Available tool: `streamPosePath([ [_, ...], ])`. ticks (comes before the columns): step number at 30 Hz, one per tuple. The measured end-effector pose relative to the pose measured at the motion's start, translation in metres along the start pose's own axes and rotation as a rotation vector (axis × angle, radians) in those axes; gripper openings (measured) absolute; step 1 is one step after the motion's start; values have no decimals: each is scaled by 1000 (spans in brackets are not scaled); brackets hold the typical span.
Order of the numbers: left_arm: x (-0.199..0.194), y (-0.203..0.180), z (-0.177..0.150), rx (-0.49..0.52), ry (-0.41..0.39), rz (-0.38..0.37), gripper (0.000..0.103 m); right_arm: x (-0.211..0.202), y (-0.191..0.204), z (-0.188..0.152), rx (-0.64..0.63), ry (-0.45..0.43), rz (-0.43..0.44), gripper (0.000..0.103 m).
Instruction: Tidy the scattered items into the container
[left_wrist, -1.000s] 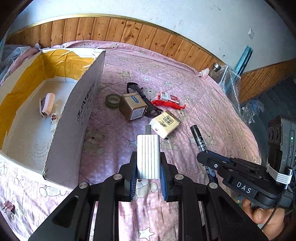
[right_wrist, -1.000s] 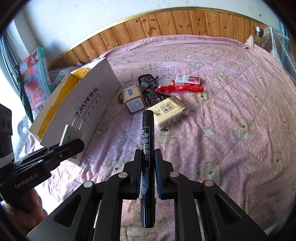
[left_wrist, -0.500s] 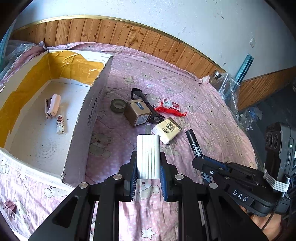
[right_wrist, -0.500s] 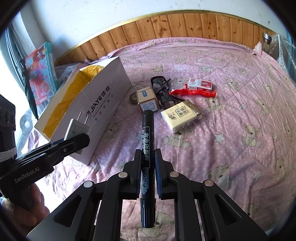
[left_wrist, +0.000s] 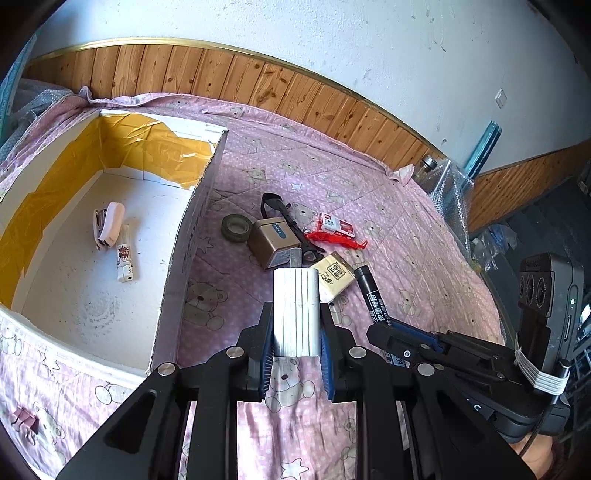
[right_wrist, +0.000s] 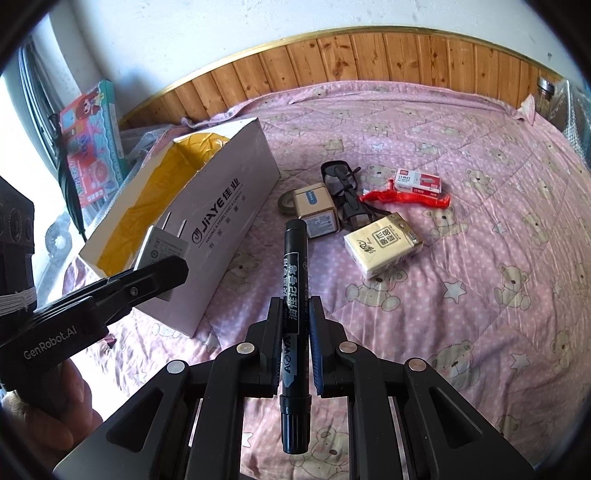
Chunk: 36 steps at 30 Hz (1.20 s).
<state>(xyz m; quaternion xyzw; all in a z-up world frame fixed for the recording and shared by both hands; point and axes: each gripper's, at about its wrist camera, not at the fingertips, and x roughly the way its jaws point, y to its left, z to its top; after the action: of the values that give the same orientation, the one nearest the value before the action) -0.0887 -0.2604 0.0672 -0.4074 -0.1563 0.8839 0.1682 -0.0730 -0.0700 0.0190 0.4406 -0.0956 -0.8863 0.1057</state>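
My left gripper (left_wrist: 296, 328) is shut on a white plug adapter (left_wrist: 296, 310), held above the pink bedspread just right of the open cardboard box (left_wrist: 192, 229). That adapter (right_wrist: 162, 247) also shows in the right wrist view, prongs up beside the box (right_wrist: 221, 221). My right gripper (right_wrist: 296, 325) is shut on a black marker (right_wrist: 294, 295), seen too as the marker (left_wrist: 373, 295) in the left wrist view. A stapler (left_wrist: 110, 224) and a small tube (left_wrist: 125, 258) lie inside the box. Tape roll (left_wrist: 236, 228), tan cube box (left_wrist: 273, 247), glasses (right_wrist: 347, 199), tissue pack (right_wrist: 382, 245), staple box (right_wrist: 417, 181) and red wrapper (right_wrist: 404, 197) lie scattered.
The bed (right_wrist: 480, 258) is covered by a pink bear-print quilt, with wood panelling behind it. A toy box (right_wrist: 92, 147) stands at the left edge. A bubble-wrapped bottle (left_wrist: 439, 177) stands at the bed's far right. A pink binder clip (left_wrist: 24, 419) lies near the box's front.
Both grippers have risen and pulled back with their loads; the box's inside shows more fully in the left wrist view, and the scattered items look farther away.
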Motion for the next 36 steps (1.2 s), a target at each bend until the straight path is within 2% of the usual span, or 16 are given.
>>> streamPosePath([
  [13, -27, 7, 16, -22, -74, -18, 22, -8, 31, 18, -50, -29, 44, 14],
  [36, -75, 66, 45, -133, -197, -3, 22, 0, 106, 64, -173, -61, 130, 14],
])
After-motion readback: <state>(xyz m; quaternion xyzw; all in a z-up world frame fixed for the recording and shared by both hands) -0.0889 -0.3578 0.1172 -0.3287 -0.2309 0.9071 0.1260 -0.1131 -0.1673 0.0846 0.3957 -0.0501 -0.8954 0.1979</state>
